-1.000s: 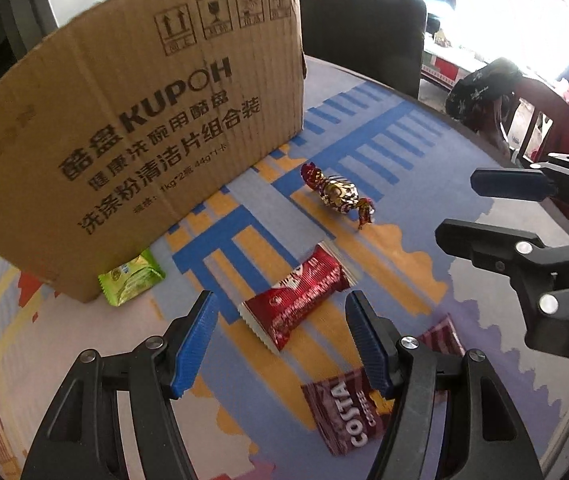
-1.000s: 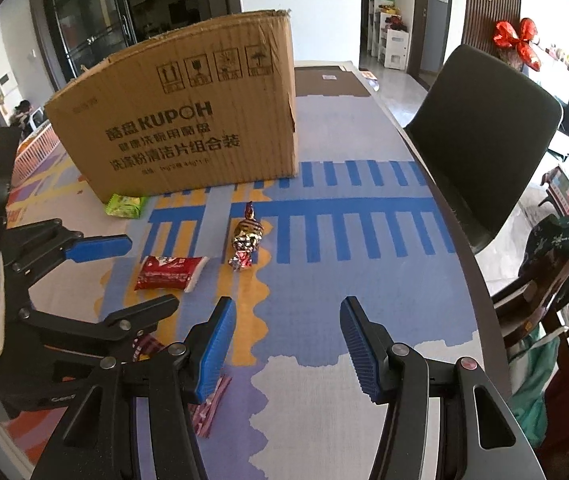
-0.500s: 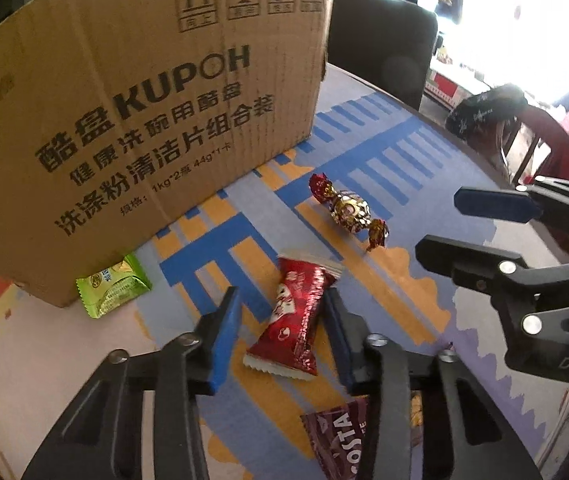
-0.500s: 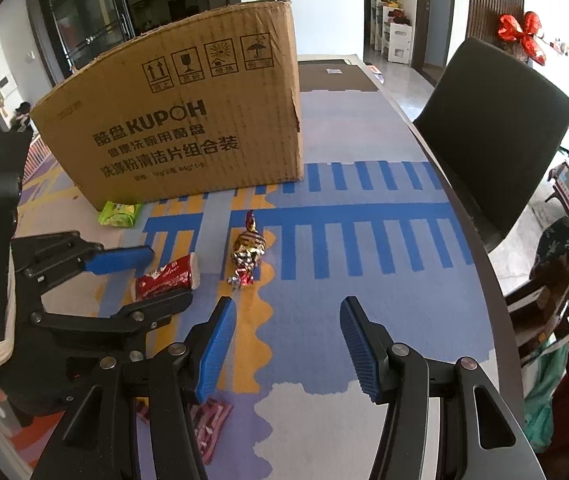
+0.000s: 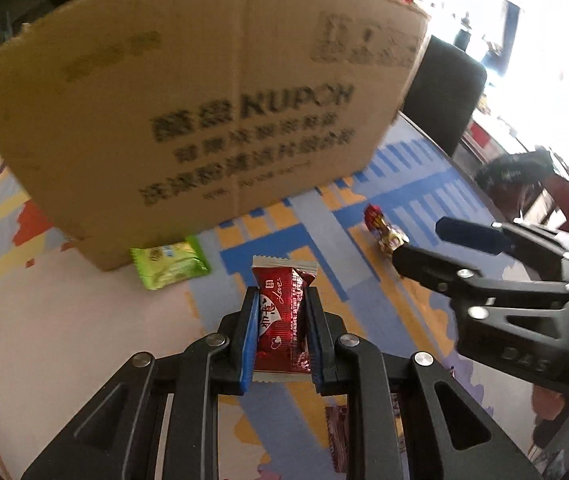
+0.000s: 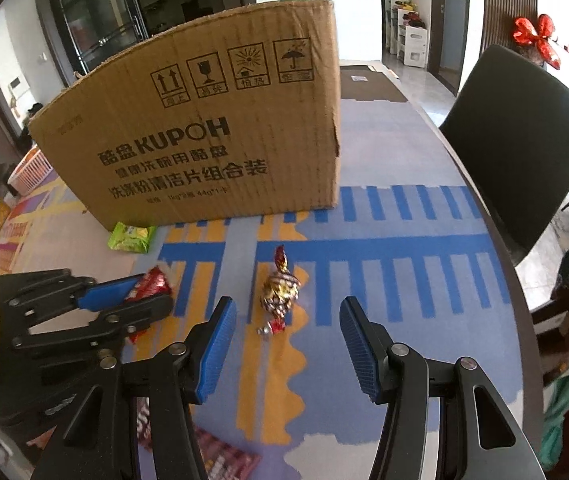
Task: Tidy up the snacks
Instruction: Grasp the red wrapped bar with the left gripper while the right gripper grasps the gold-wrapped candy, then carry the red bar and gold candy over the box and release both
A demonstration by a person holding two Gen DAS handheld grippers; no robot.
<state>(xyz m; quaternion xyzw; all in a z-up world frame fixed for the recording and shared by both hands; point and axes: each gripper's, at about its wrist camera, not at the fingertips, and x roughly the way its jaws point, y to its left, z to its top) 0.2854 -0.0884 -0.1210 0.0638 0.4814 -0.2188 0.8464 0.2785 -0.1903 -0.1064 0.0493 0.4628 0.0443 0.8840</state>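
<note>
Left tool pinches the red snack just above the table; I should lift clear over the box rim. Right tool stands spread, empty.

A cardboard box is standing at the back of the worktop. A flat snack packet is lying against its front lower corner, toward the left. Before the box, a twist-wrapped candy is lying in the open, just ahead of the right tongs. To its left, a snack bar is sitting between the left tongs. A chair is standing beyond the worktop's right edge.
</note>
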